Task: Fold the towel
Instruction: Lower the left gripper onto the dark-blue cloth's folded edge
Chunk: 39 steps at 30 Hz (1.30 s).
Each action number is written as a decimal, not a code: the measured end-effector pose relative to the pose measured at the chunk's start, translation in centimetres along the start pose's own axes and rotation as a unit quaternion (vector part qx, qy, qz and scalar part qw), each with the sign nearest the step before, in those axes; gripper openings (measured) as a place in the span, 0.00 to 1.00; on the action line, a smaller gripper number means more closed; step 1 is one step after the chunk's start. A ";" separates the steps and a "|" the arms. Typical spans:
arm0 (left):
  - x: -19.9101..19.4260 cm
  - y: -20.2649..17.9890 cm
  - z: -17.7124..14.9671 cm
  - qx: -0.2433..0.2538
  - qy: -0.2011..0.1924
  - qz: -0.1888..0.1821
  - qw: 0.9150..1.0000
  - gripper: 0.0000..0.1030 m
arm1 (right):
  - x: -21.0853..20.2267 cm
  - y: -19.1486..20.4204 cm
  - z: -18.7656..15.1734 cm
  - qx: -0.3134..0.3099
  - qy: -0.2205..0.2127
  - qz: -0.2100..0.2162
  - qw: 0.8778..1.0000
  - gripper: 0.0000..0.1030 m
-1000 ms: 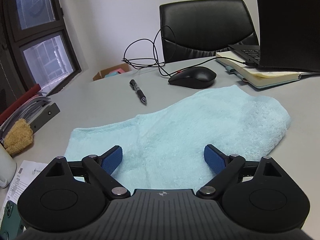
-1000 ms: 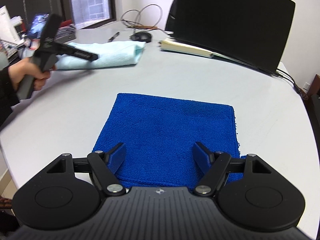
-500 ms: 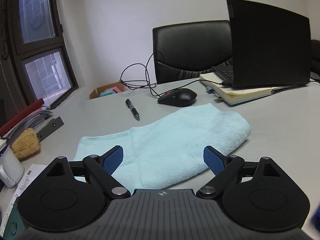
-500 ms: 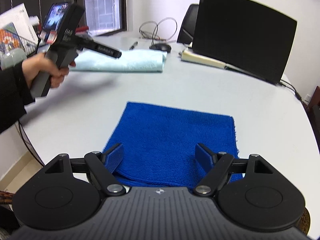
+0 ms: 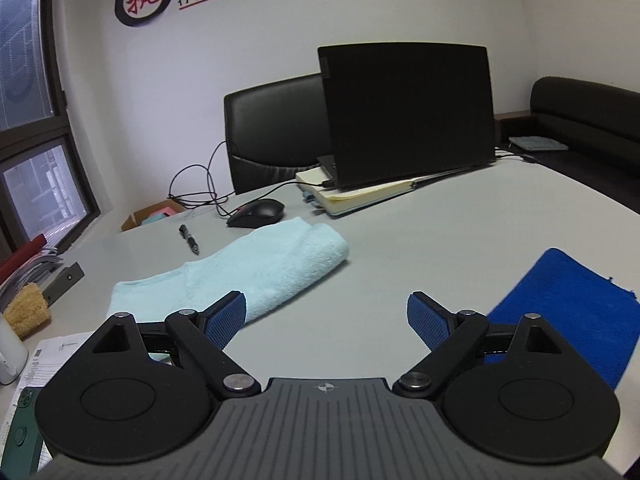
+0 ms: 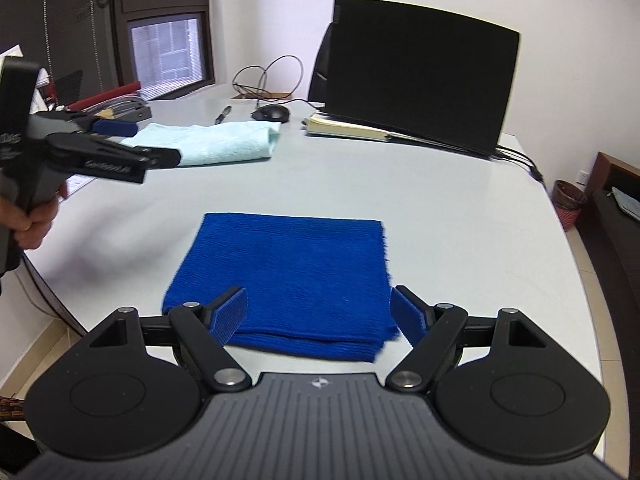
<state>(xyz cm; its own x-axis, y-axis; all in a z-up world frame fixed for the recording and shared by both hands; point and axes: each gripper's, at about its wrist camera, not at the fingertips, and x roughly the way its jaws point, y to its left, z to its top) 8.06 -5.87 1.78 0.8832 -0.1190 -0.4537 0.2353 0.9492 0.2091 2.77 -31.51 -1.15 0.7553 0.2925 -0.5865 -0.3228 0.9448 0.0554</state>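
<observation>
The blue towel (image 6: 288, 276), already doubled, lies flat near the desk (image 6: 440, 208) front edge, just ahead of the right gripper (image 6: 318, 314), whose jaws are spread and empty. It is judged soft, light and limp; a near corner should be pinched. The left gripper (image 5: 326, 316) is likewise agape, empty.

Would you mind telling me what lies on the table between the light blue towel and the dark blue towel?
Nothing: in the right wrist view, bare white table separates the light blue towel from the dark blue towel.
</observation>
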 end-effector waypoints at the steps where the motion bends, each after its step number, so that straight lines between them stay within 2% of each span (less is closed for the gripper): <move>1: -0.4 -0.4 -0.1 0.000 -0.002 -0.004 1.000 0.87 | -0.2 -0.3 -0.1 0.002 0.000 -0.004 1.000 0.77; 8: -3.7 -3.4 -0.5 -0.003 -0.023 -0.028 0.999 0.87 | -0.9 -2.2 -1.4 0.017 0.004 -0.015 1.000 0.77; 17: -6.0 -8.5 -1.4 0.029 -0.042 -0.078 0.996 0.86 | -1.8 -4.0 -2.9 0.019 0.005 -0.017 1.000 0.77; 21: -6.0 -10.8 -2.0 0.042 -0.038 -0.100 0.993 0.78 | -2.5 -4.8 -3.5 0.017 0.000 -0.020 1.000 0.77; 26: -5.0 -13.3 -2.3 0.058 -0.027 -0.126 0.990 0.59 | -3.2 -6.0 -4.3 0.019 0.002 -0.028 0.999 0.77; 32: -4.1 -16.2 -2.4 0.084 -0.028 -0.147 0.985 0.53 | -3.9 -7.2 -5.1 0.027 0.002 -0.036 0.999 0.77; 39: -2.8 -18.0 -2.4 0.095 -0.018 -0.161 0.982 0.48 | -4.3 -8.4 -5.8 0.034 0.003 -0.042 0.999 0.77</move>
<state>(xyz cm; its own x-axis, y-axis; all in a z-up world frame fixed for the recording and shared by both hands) 0.38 -21.90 -2.77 0.7627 -0.4180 -0.4935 0.5742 0.7888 0.2194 -1.13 -41.56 -3.78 0.7748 0.2108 -0.5960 -0.2190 0.9739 0.0599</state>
